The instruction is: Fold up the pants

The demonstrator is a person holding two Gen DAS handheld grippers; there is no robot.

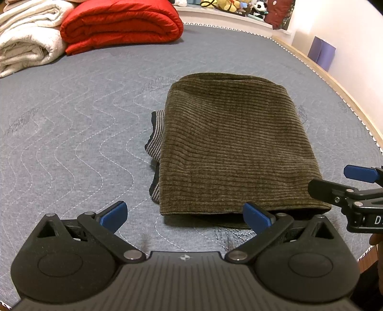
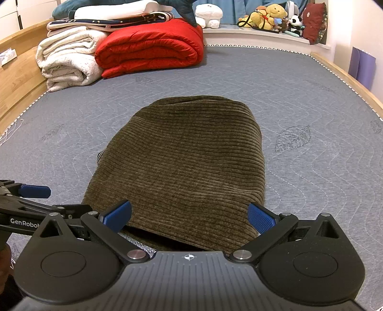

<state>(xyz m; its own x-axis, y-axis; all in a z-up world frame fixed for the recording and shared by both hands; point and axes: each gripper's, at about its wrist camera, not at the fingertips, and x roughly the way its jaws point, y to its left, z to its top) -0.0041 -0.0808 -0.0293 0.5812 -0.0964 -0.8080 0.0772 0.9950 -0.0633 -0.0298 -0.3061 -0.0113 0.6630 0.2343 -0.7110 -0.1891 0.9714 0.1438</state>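
Olive corduroy pants [image 1: 232, 146] lie folded into a thick rectangle on the grey quilted mattress [image 1: 71, 124], with a striped black-and-grey waistband [image 1: 156, 141] sticking out at their left side. My left gripper [image 1: 185, 216] is open just short of the fold's near edge, its right fingertip beside the near left corner, nothing between the fingers. In the right wrist view the same pants [image 2: 182, 165] fill the middle. My right gripper [image 2: 190, 216] hangs open over their near edge, holding nothing. Each gripper shows at the side of the other's view.
A red folded quilt [image 2: 150, 45] and cream blankets [image 2: 69, 59] are stacked at the far left of the mattress [image 2: 311, 100]. A wooden bed frame [image 2: 347, 76] runs along the right edge. Plush toys [image 2: 270, 16] sit on a ledge behind. A purple folder [image 1: 322, 52] leans on the wall.
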